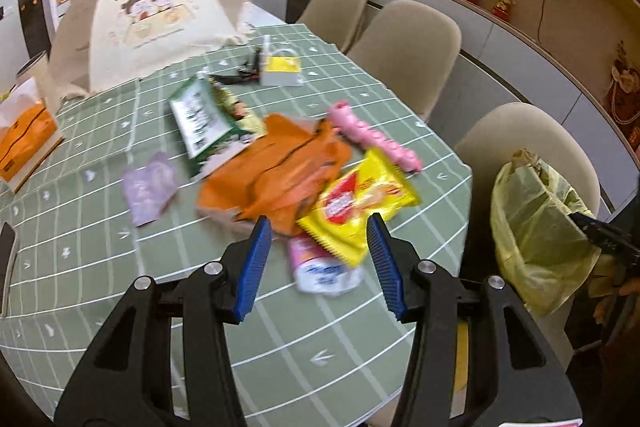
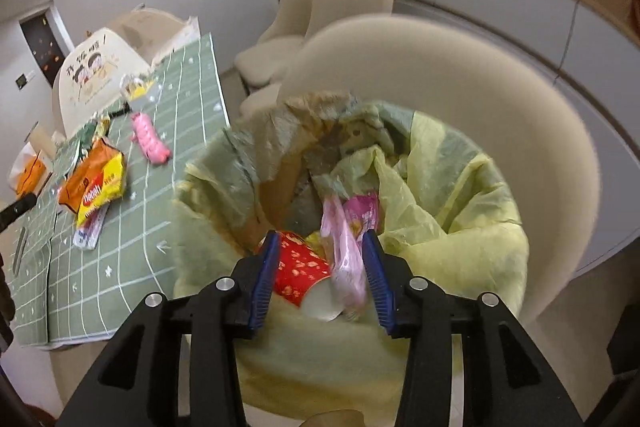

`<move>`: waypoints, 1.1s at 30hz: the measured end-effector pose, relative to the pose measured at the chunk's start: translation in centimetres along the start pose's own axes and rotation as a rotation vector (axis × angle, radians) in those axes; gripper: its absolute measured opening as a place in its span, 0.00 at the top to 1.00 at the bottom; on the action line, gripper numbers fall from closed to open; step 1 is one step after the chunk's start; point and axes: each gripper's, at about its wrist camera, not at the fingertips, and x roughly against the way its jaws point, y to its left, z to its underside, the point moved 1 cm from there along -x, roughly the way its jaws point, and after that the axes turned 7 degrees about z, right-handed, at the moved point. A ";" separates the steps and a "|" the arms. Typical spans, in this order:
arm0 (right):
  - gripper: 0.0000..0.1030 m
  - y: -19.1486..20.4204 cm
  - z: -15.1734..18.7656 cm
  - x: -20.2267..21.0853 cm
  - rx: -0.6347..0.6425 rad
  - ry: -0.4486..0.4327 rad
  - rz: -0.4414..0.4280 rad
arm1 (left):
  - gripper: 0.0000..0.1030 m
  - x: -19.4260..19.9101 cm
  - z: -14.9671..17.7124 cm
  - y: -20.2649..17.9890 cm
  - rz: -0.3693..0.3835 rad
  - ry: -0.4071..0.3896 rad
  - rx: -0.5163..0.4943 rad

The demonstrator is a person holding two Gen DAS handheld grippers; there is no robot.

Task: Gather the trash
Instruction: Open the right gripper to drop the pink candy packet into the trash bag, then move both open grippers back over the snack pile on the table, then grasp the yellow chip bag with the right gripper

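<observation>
My right gripper [image 2: 320, 259] hangs over the yellow-lined trash bin [image 2: 460, 195] beside the tabletop [image 2: 132, 227], jaws apart, nothing pinched; a pink plastic wrapper [image 2: 346, 263] sits in the gap between them, blurred, looks loose and dropping onto the red paper cup [image 2: 300, 267] already in the bin. So that piece is as good as in. My left gripper [image 1: 318, 247] is over the tabletop, jaws apart and empty, pointing down at the trash pile. Nearest to it: the yellow snack packet [image 1: 356, 203], just ahead and slightly right of the fingertips, long axis running diagonally from near-left to far-right, its near edge lying over a pink-and-white wrapper [image 1: 320, 267] that sits right between the jaws. Behind those, the orange bag [image 1: 280, 179], green box [image 1: 200, 119], pink toy-like thing [image 1: 372, 139] and, off left, a purple wrapper [image 1: 148, 187]. Left hand is clearly the nearer one for the next pick; the bin lies to its right, past the tabletop edge. I'd guess next grab is the yellow packet or the wrapper under it; jaws need to cross the short axis.
</observation>
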 end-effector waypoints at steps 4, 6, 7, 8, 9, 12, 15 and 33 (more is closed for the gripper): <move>0.61 2.6 1.1 4.1 -0.009 -0.101 0.016 | 0.54 1.3 1.2 2.5 -0.007 -0.011 0.014; 0.61 4.3 1.9 5.8 -0.009 -0.127 0.020 | 0.54 2.4 2.1 4.5 0.012 -0.017 0.007; 0.61 5.1 2.2 6.5 -0.006 -0.134 0.026 | 0.54 3.0 2.6 5.5 0.021 -0.020 -0.004; 0.61 6.3 2.8 7.4 -0.010 -0.142 0.041 | 0.54 3.3 3.0 6.2 0.020 -0.018 -0.010; 0.61 7.4 3.5 8.3 -0.026 -0.150 0.041 | 0.54 3.8 3.4 7.4 0.021 -0.010 -0.007; 0.61 10.7 4.9 10.3 -0.038 -0.169 0.037 | 0.53 5.1 4.3 10.1 0.052 -0.002 0.001; 0.61 13.9 5.7 11.6 -0.029 -0.197 0.008 | 0.53 6.4 5.1 12.4 0.046 -0.009 0.007; 0.60 25.8 0.5 -5.0 -0.010 0.054 -0.247 | 0.48 5.4 3.1 13.0 0.004 -0.019 0.161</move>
